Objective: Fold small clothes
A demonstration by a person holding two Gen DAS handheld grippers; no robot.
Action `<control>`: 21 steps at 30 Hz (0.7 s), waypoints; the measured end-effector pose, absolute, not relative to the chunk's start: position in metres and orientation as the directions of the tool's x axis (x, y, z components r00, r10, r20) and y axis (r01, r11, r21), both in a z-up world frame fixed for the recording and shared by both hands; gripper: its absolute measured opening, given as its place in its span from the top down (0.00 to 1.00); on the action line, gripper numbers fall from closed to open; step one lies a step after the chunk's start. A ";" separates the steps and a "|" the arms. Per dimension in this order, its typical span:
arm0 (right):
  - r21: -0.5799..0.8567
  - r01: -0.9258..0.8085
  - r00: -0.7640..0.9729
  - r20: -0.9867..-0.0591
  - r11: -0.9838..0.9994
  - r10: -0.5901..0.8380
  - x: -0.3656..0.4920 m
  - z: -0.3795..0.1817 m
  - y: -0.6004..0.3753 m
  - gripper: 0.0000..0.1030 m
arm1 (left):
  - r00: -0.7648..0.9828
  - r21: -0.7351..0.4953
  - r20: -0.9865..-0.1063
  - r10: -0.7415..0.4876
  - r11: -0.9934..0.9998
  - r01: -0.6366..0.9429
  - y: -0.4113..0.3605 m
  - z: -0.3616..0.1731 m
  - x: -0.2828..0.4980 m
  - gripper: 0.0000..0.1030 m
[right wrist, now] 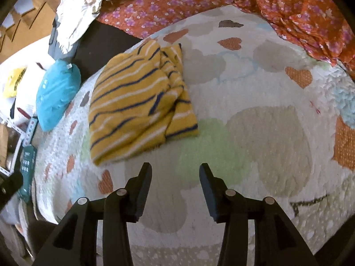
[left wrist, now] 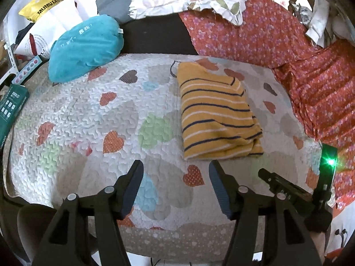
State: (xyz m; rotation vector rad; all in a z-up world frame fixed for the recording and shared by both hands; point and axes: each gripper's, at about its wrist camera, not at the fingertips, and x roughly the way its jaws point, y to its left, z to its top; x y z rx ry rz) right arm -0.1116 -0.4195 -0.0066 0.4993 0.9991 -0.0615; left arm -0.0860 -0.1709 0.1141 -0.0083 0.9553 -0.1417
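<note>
While the striped yellow garment [left wrist: 218,113] lies folded into a compact rectangle on the heart-print quilt [left wrist: 88,115], both grippers hang clear of it, and nothing sits between either pair of jaws. The left gripper [left wrist: 176,185] stands about half open, with the garment just ahead of its jaws and a touch right. The right gripper [right wrist: 175,185] is parted somewhat less, also empty; from its view the garment [right wrist: 137,102] lies ahead and left of the jaws, its near edge a little rumpled with layers peeking out. So the fold looks essentially made, I'd say. To finish well: press or tuck that loose near corner flat, keep the jaws low and approach from the edge rather than over the top, so the layers don't drag apart. Further out, a teal cushion [left wrist: 85,49] sits ahead-left of the left jaws, a red floral cloth [left wrist: 288,55] ahead-right.
</note>
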 end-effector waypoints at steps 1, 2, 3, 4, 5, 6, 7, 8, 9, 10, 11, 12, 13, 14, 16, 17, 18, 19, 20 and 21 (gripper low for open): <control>0.365 0.267 0.542 -0.822 0.892 0.174 -0.112 -0.009 -0.418 0.53 | 0.566 -0.064 -0.816 -0.119 0.991 0.116 -0.172 0.113 -0.087 0.41; 0.360 0.265 0.537 -0.826 0.895 0.173 -0.112 -0.010 -0.416 0.53 | 0.562 -0.057 -0.820 -0.112 0.992 0.114 -0.174 0.112 -0.088 0.41; 0.358 0.265 0.535 -0.827 0.895 0.173 -0.112 -0.011 -0.416 0.53 | 0.559 -0.053 -0.822 -0.108 0.992 0.114 -0.174 0.111 -0.088 0.41; 0.358 0.265 0.535 -0.827 0.895 0.172 -0.112 -0.012 -0.416 0.52 | 0.557 -0.053 -0.824 -0.108 0.992 0.114 -0.174 0.110 -0.088 0.41; 0.357 0.264 0.536 -0.826 0.896 0.171 -0.112 -0.012 -0.416 0.52 | 0.553 -0.055 -0.826 -0.110 0.992 0.116 -0.175 0.109 -0.088 0.41; 0.352 0.262 0.537 -0.827 0.898 0.168 -0.112 -0.011 -0.416 0.51 | 0.549 -0.056 -0.828 -0.112 0.991 0.118 -0.176 0.109 -0.088 0.41; 0.345 0.262 0.538 -0.827 0.901 0.161 -0.113 -0.010 -0.416 0.51 | 0.544 -0.058 -0.831 -0.116 0.991 0.122 -0.177 0.107 -0.088 0.41; 0.342 0.263 0.540 -0.827 0.902 0.156 -0.115 -0.009 -0.417 0.50 | 0.541 -0.060 -0.833 -0.119 0.990 0.125 -0.178 0.106 -0.088 0.41; 0.340 0.266 0.541 -0.827 0.902 0.152 -0.117 -0.008 -0.418 0.50 | 0.539 -0.061 -0.833 -0.122 0.990 0.129 -0.180 0.106 -0.089 0.41; 0.335 0.271 0.542 -0.828 0.903 0.145 -0.120 -0.008 -0.419 0.50 | 0.538 -0.060 -0.834 -0.124 0.989 0.135 -0.182 0.105 -0.090 0.41; 0.331 0.274 0.542 -0.829 0.903 0.139 -0.122 -0.007 -0.420 0.49 | 0.537 -0.060 -0.834 -0.127 0.988 0.141 -0.183 0.105 -0.092 0.41; 0.327 0.279 0.542 -0.830 0.903 0.133 -0.125 -0.007 -0.421 0.49 | 0.537 -0.061 -0.833 -0.131 0.987 0.146 -0.185 0.105 -0.094 0.41; 0.323 0.287 0.542 -0.831 0.902 0.125 -0.128 -0.007 -0.423 0.49 | 0.538 -0.062 -0.832 -0.136 0.986 0.153 -0.186 0.106 -0.096 0.41; 0.319 0.293 0.543 -0.832 0.901 0.118 -0.131 -0.006 -0.424 0.49 | 0.539 -0.062 -0.831 -0.139 0.985 0.159 -0.186 0.106 -0.098 0.41; 0.313 0.303 0.544 -0.832 0.900 0.107 -0.135 -0.005 -0.426 0.49 | 0.543 -0.060 -0.828 -0.142 0.984 0.166 -0.185 0.108 -0.103 0.41; 0.312 0.305 0.546 -0.832 0.900 0.103 -0.136 -0.003 -0.427 0.48 | 0.547 -0.059 -0.825 -0.141 0.985 0.164 -0.184 0.110 -0.105 0.41; 0.311 0.307 0.549 -0.830 0.900 0.099 -0.138 -0.002 -0.427 0.48 | 0.551 -0.057 -0.823 -0.139 0.985 0.163 -0.183 0.111 -0.107 0.41; 0.310 0.305 0.553 -0.827 0.900 0.097 -0.139 0.000 -0.426 0.48 | 0.558 -0.055 -0.819 -0.136 0.986 0.159 -0.181 0.113 -0.110 0.41; 0.310 0.301 0.556 -0.825 0.902 0.097 -0.140 0.001 -0.426 0.47 | 0.565 -0.052 -0.815 -0.132 0.986 0.156 -0.179 0.115 -0.111 0.41; 0.309 0.297 0.559 -0.824 0.904 0.098 -0.141 0.003 -0.424 0.47 | 0.575 -0.046 -0.809 -0.124 0.988 0.148 -0.177 0.118 -0.114 0.41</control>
